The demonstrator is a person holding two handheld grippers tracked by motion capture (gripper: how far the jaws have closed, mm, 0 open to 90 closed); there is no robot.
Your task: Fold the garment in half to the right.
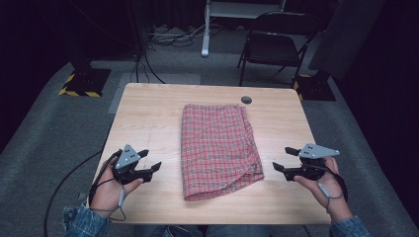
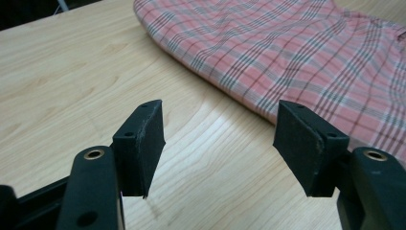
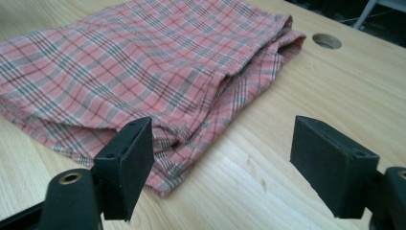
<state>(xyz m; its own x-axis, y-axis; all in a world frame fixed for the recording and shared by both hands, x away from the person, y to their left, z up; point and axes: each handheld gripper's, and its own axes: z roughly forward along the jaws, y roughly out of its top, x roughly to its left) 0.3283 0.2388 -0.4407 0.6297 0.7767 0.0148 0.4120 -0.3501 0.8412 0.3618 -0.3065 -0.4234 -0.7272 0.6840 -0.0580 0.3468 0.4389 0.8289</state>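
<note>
wooden table: both grippers, left and right, level, open, empty, flanking plaid cloth.

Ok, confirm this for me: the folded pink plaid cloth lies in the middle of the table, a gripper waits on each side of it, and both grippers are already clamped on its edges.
Not quite: neither gripper is clamped on anything. The left gripper and the right gripper stand open over bare wood, as both gripper views show. The rest holds: the folded pink plaid cloth lies mid-table with a gripper on each side.
</note>
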